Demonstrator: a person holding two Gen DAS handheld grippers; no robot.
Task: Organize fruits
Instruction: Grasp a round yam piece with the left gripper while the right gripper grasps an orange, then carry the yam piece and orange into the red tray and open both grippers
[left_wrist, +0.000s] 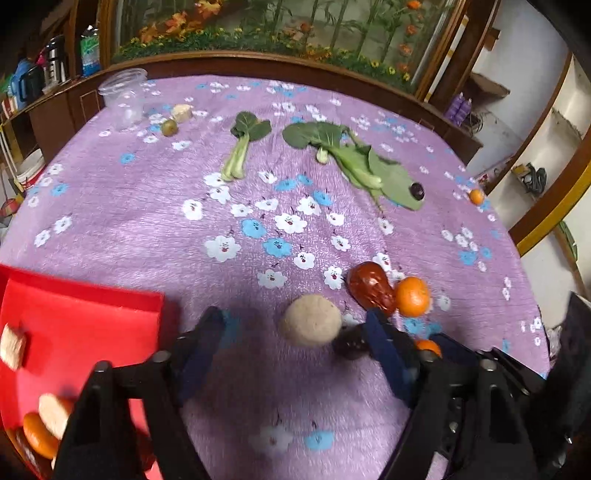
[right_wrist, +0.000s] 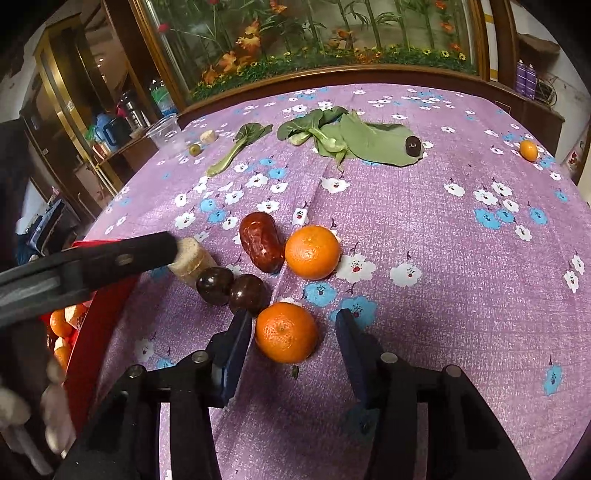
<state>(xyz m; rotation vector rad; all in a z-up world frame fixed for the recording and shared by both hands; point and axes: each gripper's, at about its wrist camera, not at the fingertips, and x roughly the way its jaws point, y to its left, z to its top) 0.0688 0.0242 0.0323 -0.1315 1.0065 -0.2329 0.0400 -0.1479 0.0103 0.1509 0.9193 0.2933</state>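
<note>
My left gripper (left_wrist: 295, 319) is open around a pale beige root piece (left_wrist: 309, 325), which lies on the purple cloth between the fingers. Beside it lie a red date (left_wrist: 371, 285), a mandarin (left_wrist: 412, 296) and a dark round fruit (left_wrist: 349, 345). My right gripper (right_wrist: 293, 325) is open around a nearer mandarin (right_wrist: 286, 332). In the right wrist view, two dark fruits (right_wrist: 231, 286), the red date (right_wrist: 261, 242) and a second mandarin (right_wrist: 312, 252) lie just beyond. The left gripper's finger (right_wrist: 110, 258) crosses the beige piece (right_wrist: 194, 260). A red tray (left_wrist: 74, 332) at left holds mandarins and pale pieces.
Bok choy leaves (left_wrist: 243, 144) (left_wrist: 351, 158) lie at the far middle, one with a dark fruit (left_wrist: 417, 191) on it. A small mandarin (left_wrist: 476, 196) sits far right. A clear plastic cup (left_wrist: 123, 98), a green fruit (left_wrist: 169, 127) and a pale chunk (left_wrist: 182, 112) stand far left.
</note>
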